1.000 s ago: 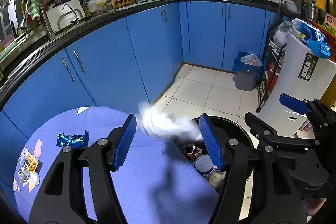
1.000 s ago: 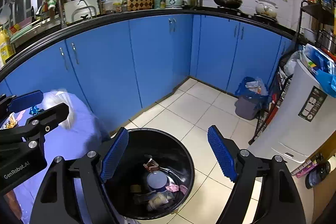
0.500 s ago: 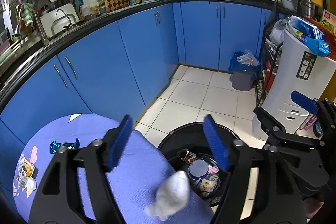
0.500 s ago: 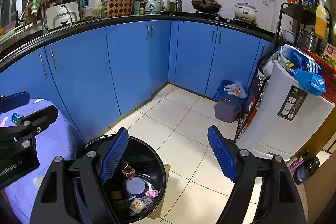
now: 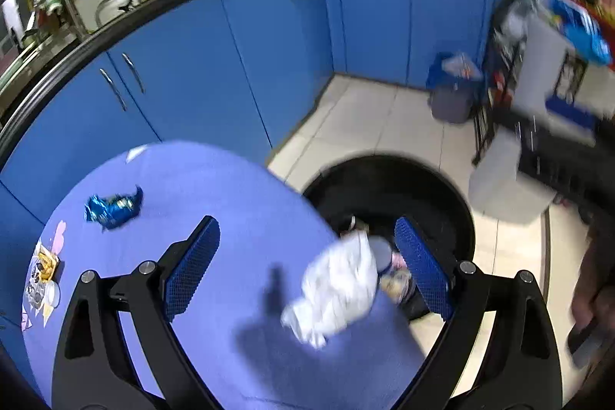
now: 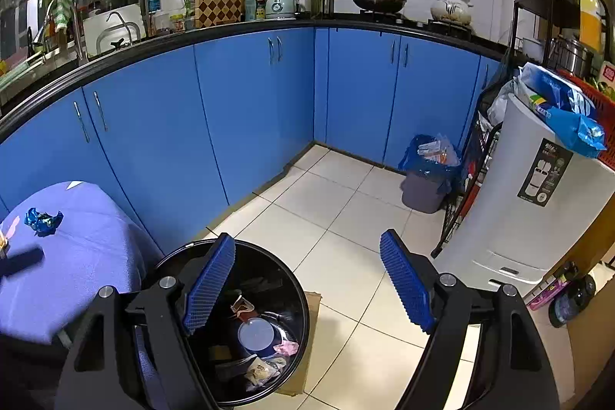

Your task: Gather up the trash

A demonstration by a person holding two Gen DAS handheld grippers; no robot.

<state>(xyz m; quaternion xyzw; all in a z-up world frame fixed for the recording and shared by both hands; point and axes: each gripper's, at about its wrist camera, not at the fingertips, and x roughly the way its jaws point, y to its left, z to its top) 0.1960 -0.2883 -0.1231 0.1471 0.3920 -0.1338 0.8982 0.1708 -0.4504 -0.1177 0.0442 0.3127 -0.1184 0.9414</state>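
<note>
A crumpled white paper wad [image 5: 336, 289] lies at the right edge of the purple-covered table [image 5: 215, 187], beside the black round trash bin [image 5: 446, 195]. My left gripper [image 5: 307, 271] is open above the wad, with nothing in it. A blue foil wrapper [image 5: 111, 208] lies on the table at the far left; it also shows in the right wrist view [image 6: 43, 221]. My right gripper [image 6: 307, 289] is open and empty above the bin [image 6: 303, 298], which holds several pieces of trash.
Blue kitchen cabinets [image 6: 250, 110] curve behind. A small grey bin with a blue bag [image 6: 426, 179] stands in the floor corner. A white appliance [image 6: 538, 187] and a black rack stand at right. Stickers [image 5: 42, 275] lie at the table's left edge.
The white wad has left my left gripper's open fingers and dropped onto the table's edge by the bin. My left gripper has tilted down toward the table. My right gripper has stayed open over the bin.
</note>
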